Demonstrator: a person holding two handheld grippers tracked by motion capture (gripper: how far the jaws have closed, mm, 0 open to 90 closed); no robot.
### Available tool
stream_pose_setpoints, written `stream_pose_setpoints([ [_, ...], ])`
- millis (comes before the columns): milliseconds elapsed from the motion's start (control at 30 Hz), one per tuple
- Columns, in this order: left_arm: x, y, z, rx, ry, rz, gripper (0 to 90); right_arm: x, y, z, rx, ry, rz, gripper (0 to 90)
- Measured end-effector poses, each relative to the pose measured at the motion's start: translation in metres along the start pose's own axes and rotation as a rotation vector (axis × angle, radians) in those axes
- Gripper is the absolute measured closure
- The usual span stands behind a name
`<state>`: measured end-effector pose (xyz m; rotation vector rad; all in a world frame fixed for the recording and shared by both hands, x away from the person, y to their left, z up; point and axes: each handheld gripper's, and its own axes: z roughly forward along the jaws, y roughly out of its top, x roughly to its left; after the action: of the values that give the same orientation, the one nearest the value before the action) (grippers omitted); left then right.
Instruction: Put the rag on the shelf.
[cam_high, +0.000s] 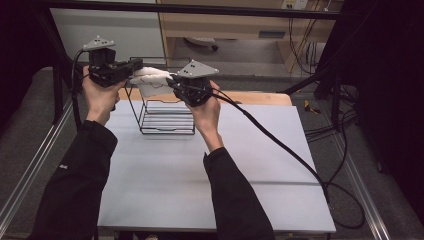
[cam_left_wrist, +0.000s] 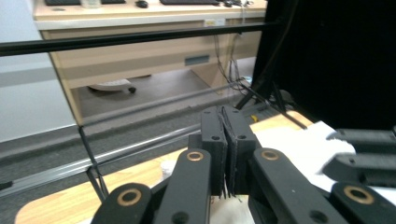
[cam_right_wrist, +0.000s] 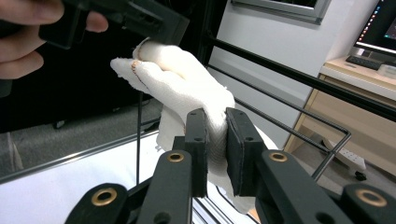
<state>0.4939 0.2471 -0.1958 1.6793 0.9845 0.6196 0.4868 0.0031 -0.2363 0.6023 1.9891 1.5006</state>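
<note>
White cloth (cam_high: 150, 80) hung stretched above the wire rack (cam_high: 165, 117), right gripper (cam_right_wrist: 215, 140) clamped on one end, left gripper (cam_left_wrist: 225, 154) closed, seemingly pinching the other, likely for draping.

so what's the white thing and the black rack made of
White cloth: looks like woven cotton, matte, with a visible ribbed weave and soft folds. Rack: seemingly thin metal wire with a black coating, judging by its slim straight rods; the coating type is unclear.
</note>
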Motion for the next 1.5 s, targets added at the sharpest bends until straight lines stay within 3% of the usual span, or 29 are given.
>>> stream_pose_setpoints([
  [300,-0.002,-0.016,-0.003,0.016,-0.023,0.005,87.7,0.002,-0.001,-0.001,0.014,0.009,0.015,77.2],
  [633,-0.002,-0.032,0.000,0.022,-0.043,-0.012,88.1,0.003,-0.002,-0.005,0.042,0.023,0.009,68.7],
  [933,-0.001,-0.043,0.006,0.049,-0.047,-0.015,89.2,0.007,0.000,-0.011,0.016,0.052,0.030,60.1],
  [1133,-0.001,-0.048,0.010,0.055,-0.045,-0.006,89.3,0.007,-0.005,-0.004,0.059,0.077,0.057,79.4],
  [1267,0.000,-0.051,0.009,0.060,-0.041,0.000,89.2,0.008,-0.012,0.005,0.105,0.055,0.070,89.5],
  [1500,0.003,-0.059,0.010,0.076,-0.028,0.022,88.4,-0.001,-0.022,0.013,0.139,0.004,0.099,90.0],
])
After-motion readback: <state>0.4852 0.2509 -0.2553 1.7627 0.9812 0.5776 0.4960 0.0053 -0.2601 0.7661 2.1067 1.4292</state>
